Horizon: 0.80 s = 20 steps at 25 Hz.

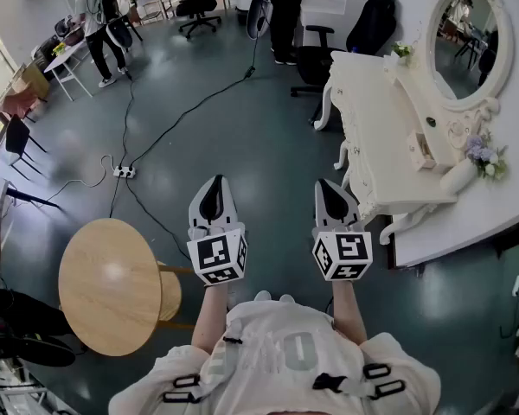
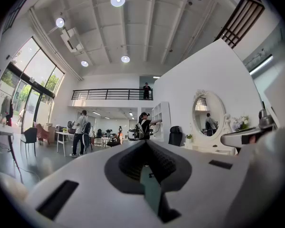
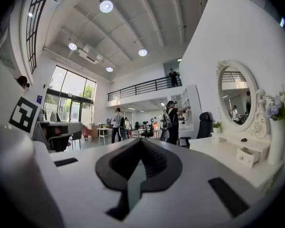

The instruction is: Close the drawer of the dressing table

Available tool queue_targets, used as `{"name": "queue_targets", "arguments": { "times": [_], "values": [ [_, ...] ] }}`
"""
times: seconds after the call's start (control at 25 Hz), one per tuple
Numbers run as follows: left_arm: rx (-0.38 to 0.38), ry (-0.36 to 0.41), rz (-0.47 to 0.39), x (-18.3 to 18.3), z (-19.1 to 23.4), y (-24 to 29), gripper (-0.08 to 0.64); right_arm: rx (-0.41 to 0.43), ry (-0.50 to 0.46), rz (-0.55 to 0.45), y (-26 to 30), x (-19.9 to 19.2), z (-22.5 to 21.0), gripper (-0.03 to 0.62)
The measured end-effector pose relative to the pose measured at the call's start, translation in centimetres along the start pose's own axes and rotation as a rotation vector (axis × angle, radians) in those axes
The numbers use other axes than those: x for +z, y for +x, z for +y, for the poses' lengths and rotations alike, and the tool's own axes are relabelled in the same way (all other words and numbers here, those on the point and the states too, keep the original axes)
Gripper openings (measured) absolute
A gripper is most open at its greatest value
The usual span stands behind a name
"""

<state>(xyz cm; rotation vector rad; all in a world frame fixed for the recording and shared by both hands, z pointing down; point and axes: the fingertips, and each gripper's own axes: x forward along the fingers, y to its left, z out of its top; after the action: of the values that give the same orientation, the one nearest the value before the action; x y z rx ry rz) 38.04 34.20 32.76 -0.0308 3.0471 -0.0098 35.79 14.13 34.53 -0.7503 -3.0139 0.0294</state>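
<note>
A: Head view first. Where's the drawer?
B: Small white wooden drawer (image 1: 421, 151). It's pulled out of the low tier along the back edge of the white carved wooden bench (image 1: 368, 93), under the oval white-framed mirror (image 1: 467, 37), toward the near end. There's a pale vase of purple flowers (image 1: 480, 156) just beside it, at the near back corner.
A: Tongs?
B: Both the left tongs (image 1: 214, 182) and right tongs (image 1: 326, 188) are pinched together, empty and level over the floor. The right one is near the bench's near front corner, well apart from the drawer.
A: Left gripper view?
B: The left tongs (image 2: 146, 144) are closed tip to tip, nothing between. Mirror (image 2: 206, 113) off to the right. Drawer too small to pick out here.
A: Right gripper view?
B: The right tongs (image 3: 141, 141) are closed too, nothing held. The drawer (image 3: 249, 156) sticks out on the right, small knob on its front, below the mirror (image 3: 235, 96).
A: Handling?
B: My guess is a light, stiff little box that slides easily. The paint looks smooth, so it'd be slippery to pinch. Don't grab it. Press the closed tips flat on the front panel beside the knob, centred, so it doesn't skew and jam. Mind the vase, it looks fragile.
A: Any text?
B: Nothing readable. Only black-and-white square markers on the cubes, and the shirt print is too folded to read.
</note>
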Motion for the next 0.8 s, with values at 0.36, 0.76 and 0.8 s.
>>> {"name": "queue_targets", "arguments": {
  "times": [0.36,0.76,0.8],
  "values": [
    [0.001,-0.022,0.019,-1.4,1.8,-0.1,0.020,0.033,-0.010,0.042,1.0,-1.6,2.3,0.008],
    [0.008,-0.058,0.018,-2.5,5.5,1.3,0.020,0.063,-0.017,0.042,4.1,-2.0,5.1,0.008],
    [0.006,-0.060,0.014,-2.5,5.9,1.5,0.019,0.069,0.000,0.043,4.6,-2.2,5.3,0.008]
  ]
}}
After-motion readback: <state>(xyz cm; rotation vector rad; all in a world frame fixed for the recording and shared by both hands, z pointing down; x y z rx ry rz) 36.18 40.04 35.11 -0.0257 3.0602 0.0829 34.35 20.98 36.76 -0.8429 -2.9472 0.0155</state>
